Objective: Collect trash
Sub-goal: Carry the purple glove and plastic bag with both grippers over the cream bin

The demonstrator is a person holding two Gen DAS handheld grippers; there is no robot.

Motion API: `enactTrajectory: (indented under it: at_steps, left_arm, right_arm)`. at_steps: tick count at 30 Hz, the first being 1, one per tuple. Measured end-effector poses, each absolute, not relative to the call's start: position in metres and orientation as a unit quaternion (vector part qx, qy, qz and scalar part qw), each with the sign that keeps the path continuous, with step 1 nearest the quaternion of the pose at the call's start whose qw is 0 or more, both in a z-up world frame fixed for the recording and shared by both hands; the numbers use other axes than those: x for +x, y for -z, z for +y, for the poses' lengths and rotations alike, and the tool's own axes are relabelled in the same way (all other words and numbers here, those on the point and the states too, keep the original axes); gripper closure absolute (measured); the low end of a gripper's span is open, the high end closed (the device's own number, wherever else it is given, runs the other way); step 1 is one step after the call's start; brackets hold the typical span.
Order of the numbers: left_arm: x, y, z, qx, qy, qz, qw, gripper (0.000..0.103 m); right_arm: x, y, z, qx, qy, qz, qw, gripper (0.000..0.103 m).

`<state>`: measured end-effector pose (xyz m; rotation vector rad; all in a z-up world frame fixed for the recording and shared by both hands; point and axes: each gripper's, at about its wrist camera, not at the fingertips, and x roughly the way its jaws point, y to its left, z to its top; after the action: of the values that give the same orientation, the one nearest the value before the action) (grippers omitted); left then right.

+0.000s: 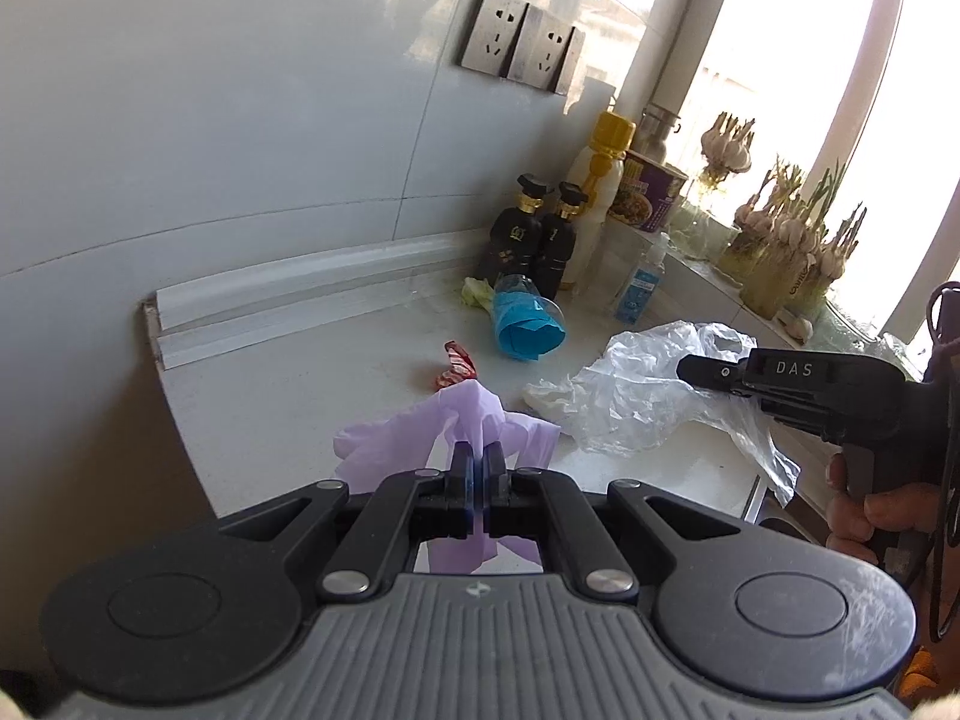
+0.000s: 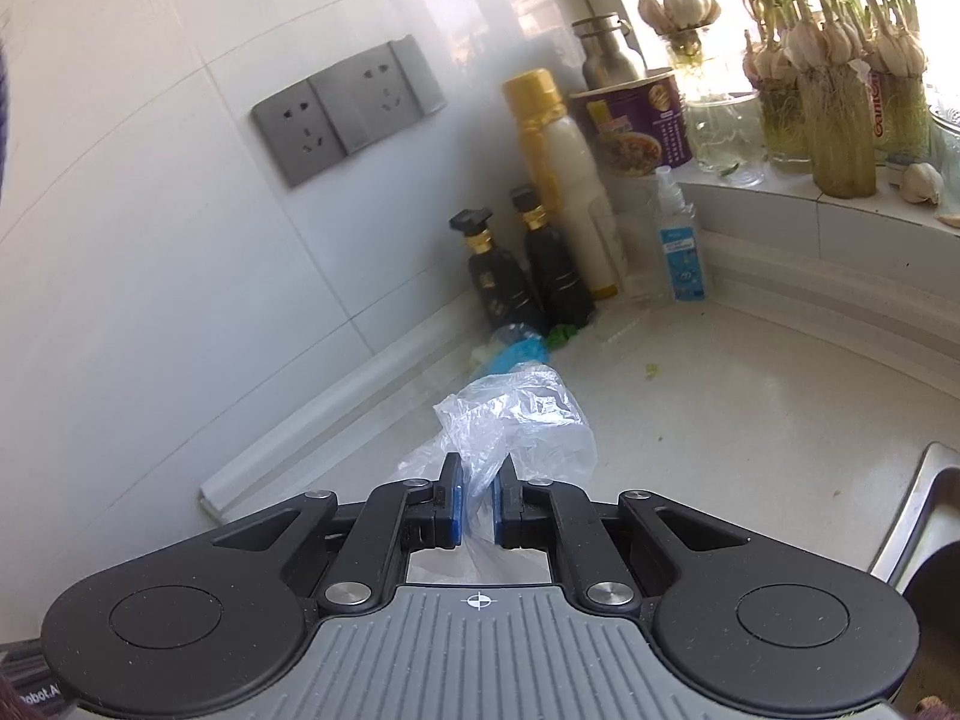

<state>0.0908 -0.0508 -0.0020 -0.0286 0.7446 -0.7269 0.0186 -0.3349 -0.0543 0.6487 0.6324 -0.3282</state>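
**Both grippers pinching soft trash over the white kitchen surface**

The left gripper (image 1: 478, 456) is pressing its blue-padded fingers together on a crumpled pale lilac disposable glove (image 1: 444, 426), gripping it by a raised fold so the limp fingers are hanging to either side over the surface. The right gripper (image 2: 478, 483) is pinching a bunched neck of a crinkled clear plastic bag (image 2: 516, 414); its jaws are standing slightly apart only because the film is wadded between them. Seen from the left wrist, the bag (image 1: 648, 384) is spreading out beside the glove, most likely being held as the receptacle the trash is going into, which would explain why the two are being brought near each other.

More litter is waiting on the pale speckled surface (image 1: 300, 384): a twisted red-and-white candy wrapper (image 1: 454, 365) just beyond the glove, and a tipped-over clear plastic cup stuffed with blue paper (image 1: 527, 324) with a scrap of green leaf (image 1: 477, 293) at its base. Judging by this, the collecting is only partly done.

The room is a sunlit kitchen corner. Glossy white wall tiles are carrying a pair of grey metal sockets (image 1: 521, 39). Two squat black bottles with gold collars (image 2: 525, 276), a tall white bottle with a yellow cap (image 2: 564, 180), a small clear spray bottle with a blue label (image 2: 678, 240) and a purple instant-noodle tub (image 2: 639, 120) are crowding the corner. Sprouting garlic bulbs in jars (image 2: 834, 78) are lining the windowsill, and a steel sink edge (image 2: 924, 510) is showing at the right
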Motion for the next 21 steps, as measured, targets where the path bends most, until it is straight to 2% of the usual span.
enactTrajectory:
  at_steps: [21]
  left_arm:
    - [0.062, 0.012, 0.043, -0.052, 0.261, 0.386, 0.883, 0.101]
  right_arm:
    - [0.017, 0.053, -0.229, 0.284, 0.048, 0.360, 0.887, 0.095]
